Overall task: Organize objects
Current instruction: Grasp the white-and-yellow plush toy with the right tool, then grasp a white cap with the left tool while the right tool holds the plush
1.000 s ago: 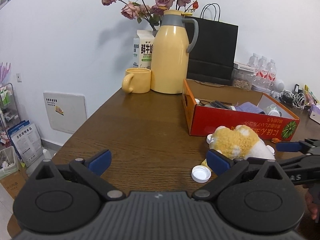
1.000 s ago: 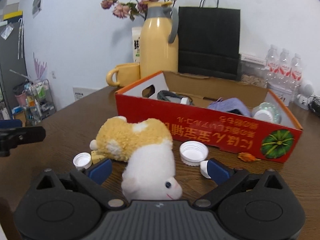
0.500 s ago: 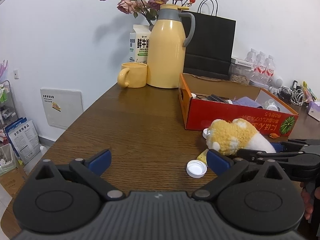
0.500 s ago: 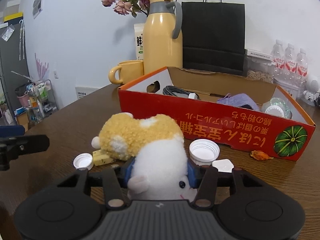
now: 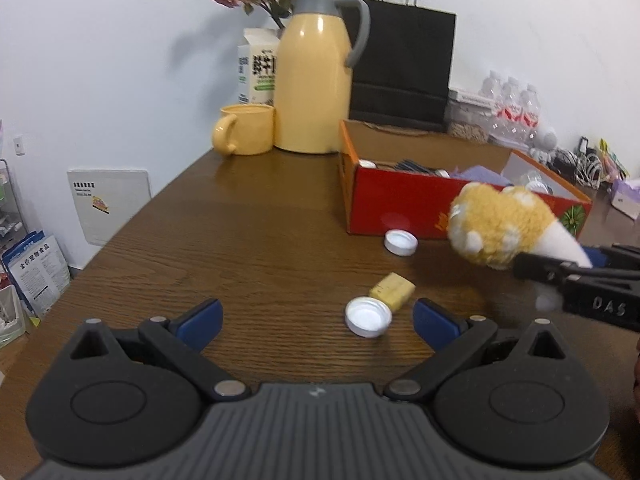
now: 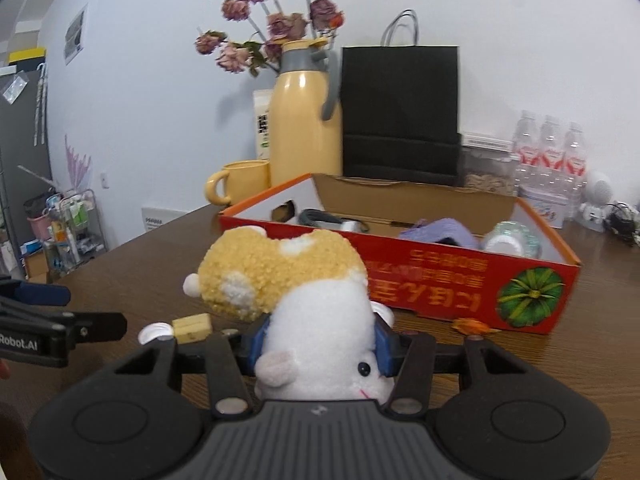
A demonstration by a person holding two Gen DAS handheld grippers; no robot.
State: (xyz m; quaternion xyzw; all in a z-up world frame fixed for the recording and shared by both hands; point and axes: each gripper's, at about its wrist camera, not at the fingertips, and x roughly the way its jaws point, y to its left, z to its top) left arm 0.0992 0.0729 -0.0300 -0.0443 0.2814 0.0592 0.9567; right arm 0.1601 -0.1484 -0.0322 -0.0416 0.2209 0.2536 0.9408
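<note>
Wooden table (image 5: 248, 240); right gripper (image 6: 318, 344) clamps plush toy (image 6: 304, 292), frame centre; left gripper (image 5: 316, 320) gapes, empty, bottom of its frame.

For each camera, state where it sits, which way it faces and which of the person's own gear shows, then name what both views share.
Left wrist: sits on the left tool, facing along its open fingers over the table toward the yellow jug; the right tool enters at the right edge.
Right wrist: sits on the right tool, facing the red box; its pads clamp the plush toy; the left tool shows at the left edge.
Shared: plush toy, red box, jug, yellow mug, black bag.
</note>
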